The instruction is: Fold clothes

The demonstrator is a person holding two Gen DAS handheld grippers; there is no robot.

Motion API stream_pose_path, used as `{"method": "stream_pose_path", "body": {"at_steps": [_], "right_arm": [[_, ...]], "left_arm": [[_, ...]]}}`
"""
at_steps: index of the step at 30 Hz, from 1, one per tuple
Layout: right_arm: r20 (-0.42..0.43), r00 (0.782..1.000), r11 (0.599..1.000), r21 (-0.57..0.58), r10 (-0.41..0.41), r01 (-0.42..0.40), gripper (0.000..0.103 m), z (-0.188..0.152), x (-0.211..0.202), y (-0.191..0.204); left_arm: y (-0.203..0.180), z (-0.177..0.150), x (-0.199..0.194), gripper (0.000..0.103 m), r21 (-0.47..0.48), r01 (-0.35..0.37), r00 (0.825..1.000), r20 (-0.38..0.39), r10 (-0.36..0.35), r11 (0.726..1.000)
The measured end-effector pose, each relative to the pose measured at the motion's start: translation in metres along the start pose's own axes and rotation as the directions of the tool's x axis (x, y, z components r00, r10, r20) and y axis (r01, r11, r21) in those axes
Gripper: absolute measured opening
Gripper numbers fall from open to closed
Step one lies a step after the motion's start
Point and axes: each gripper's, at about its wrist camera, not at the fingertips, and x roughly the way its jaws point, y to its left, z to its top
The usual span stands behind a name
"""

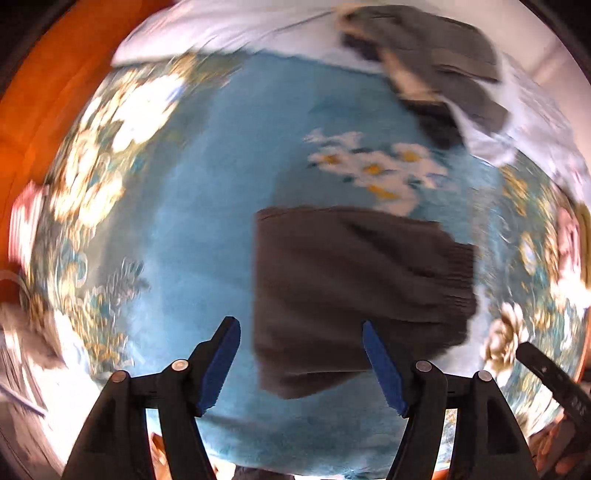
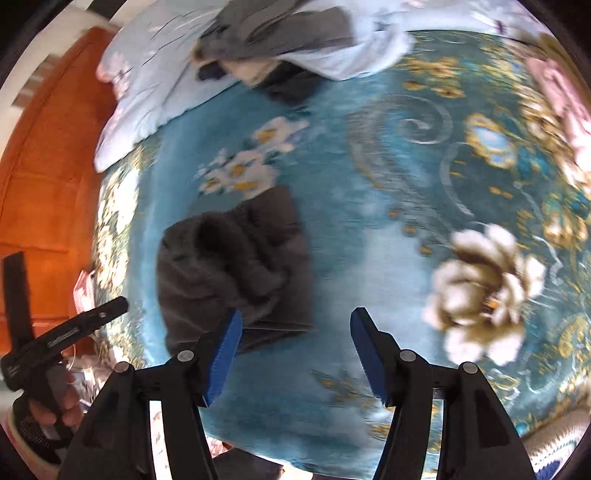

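A dark brown knitted garment (image 1: 354, 288) lies folded into a rough rectangle on a blue floral blanket (image 1: 192, 229). My left gripper (image 1: 301, 332) hovers open above its near left edge, nothing between the blue pads. In the right wrist view the same garment (image 2: 236, 266) looks bunched, with a ribbed fold on top. My right gripper (image 2: 295, 321) is open just to the right of its near corner, over bare blanket (image 2: 369, 229). The left tool, held by a hand (image 2: 55, 402), shows at the lower left there. Both views are motion-blurred.
A pile of grey and cream clothes (image 1: 424, 70) rests on a pale blue quilt (image 1: 229, 29) at the far end of the bed. An orange wooden panel (image 1: 40, 96) runs along the left side. Large flower patterns (image 2: 480, 288) cover the blanket's border.
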Motion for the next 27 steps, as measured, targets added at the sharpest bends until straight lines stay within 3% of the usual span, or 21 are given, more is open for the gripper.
{"method": "stream_pose_path", "body": {"at_steps": [5, 9, 12, 15, 18, 20, 24, 27], "right_arm": [[-0.029, 1.0, 0.993, -0.12, -0.012, 0.009, 0.069, 0.025, 0.033, 0.052], [-0.043, 0.998, 0.993, -0.109, -0.05, 0.045, 0.069, 0.042, 0.057, 0.062], [-0.052, 0.987, 0.98, -0.139, -0.151, 0.142, 0.069, 0.046, 0.077, 0.06], [-0.068, 0.972, 0.974, -0.054, -0.225, 0.222, 0.069, 0.051, 0.091, 0.029], [-0.128, 0.967, 0.969, 0.081, -0.221, 0.232, 0.069, 0.052, 0.104, -0.003], [-0.142, 0.971, 0.969, 0.13, -0.19, 0.209, 0.07, 0.05, 0.109, -0.013], [-0.14, 0.978, 0.969, 0.174, -0.154, 0.177, 0.074, 0.049, 0.116, -0.021], [-0.142, 0.983, 0.963, 0.224, -0.12, 0.15, 0.08, 0.048, 0.123, -0.032]], "left_arm": [[0.033, 0.002, 0.033, 0.073, -0.093, 0.012, 0.995, -0.102, -0.021, 0.996], [0.031, 0.004, 0.052, 0.073, -0.041, 0.042, 0.987, -0.151, -0.048, 0.998], [0.031, 0.006, 0.063, 0.073, -0.016, 0.066, 0.981, -0.179, -0.068, 0.998], [0.035, 0.012, 0.067, 0.073, -0.002, 0.106, 0.976, -0.188, -0.105, 0.994], [0.039, 0.02, 0.071, 0.073, 0.01, 0.154, 0.969, -0.197, -0.149, 0.988], [0.042, 0.026, 0.076, 0.073, -0.004, 0.211, 0.956, -0.207, -0.207, 0.978], [0.044, 0.034, 0.088, 0.073, -0.064, 0.355, 0.903, -0.237, -0.359, 0.933], [0.041, 0.038, 0.1, 0.073, -0.073, 0.4, 0.879, -0.254, -0.405, 0.914]]}}
